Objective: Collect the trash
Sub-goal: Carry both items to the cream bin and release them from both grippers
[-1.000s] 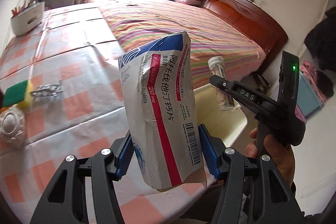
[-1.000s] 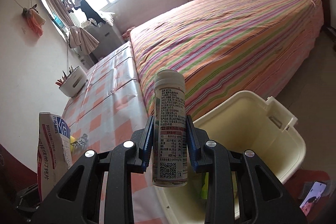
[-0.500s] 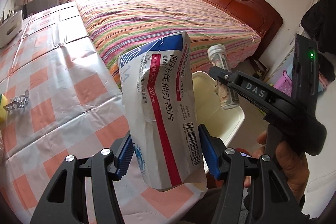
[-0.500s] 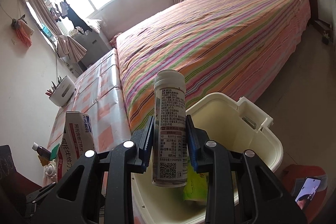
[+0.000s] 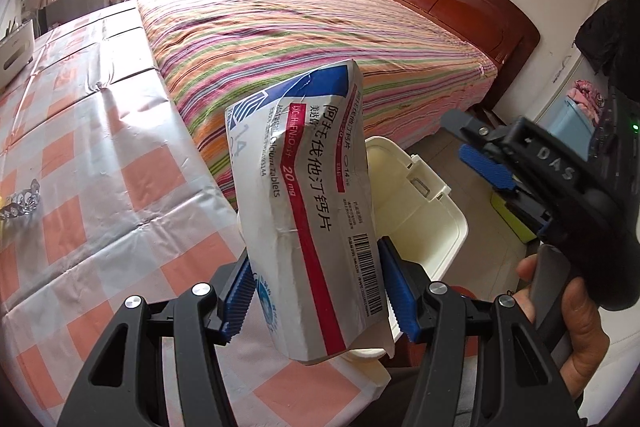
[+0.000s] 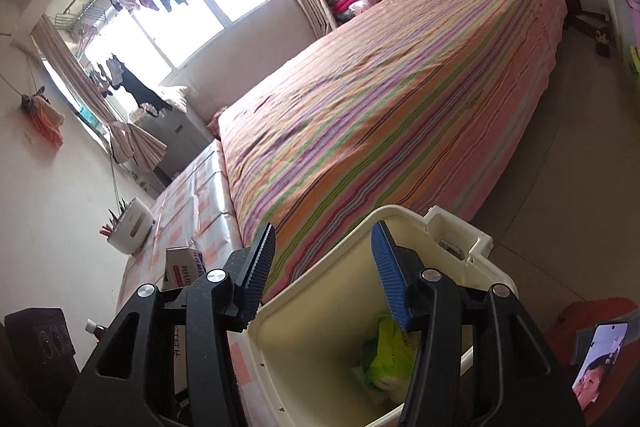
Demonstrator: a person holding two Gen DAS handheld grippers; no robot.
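Observation:
My left gripper (image 5: 316, 251) is shut on a crumpled white medicine box (image 5: 304, 187) with blue and red print, held upright over the table edge beside a cream plastic bin (image 5: 424, 223). The right gripper (image 6: 323, 227) hangs over that bin (image 6: 400, 217) with its jaws opening and nothing between the blue pads. A green-yellow wrapper (image 6: 388, 351) lies at the bottom of the bin. In the left wrist view the right gripper (image 5: 464, 141) shows at the right, held by a hand (image 5: 572, 311). The box (image 6: 184, 265) also peeks past the right gripper's left finger.
A bed with a striped cover (image 5: 320, 39) runs behind the bin. The table's pink-checked cloth (image 5: 100, 167) carries a foil blister (image 5: 20, 203) and a white pen holder (image 6: 130, 231). A phone (image 6: 598, 367) rests on a red stool by the bin.
The right gripper has gone from shut on a white labelled bottle to open, and the bottle is gone from view. My left gripper carried the box closer to the bin.

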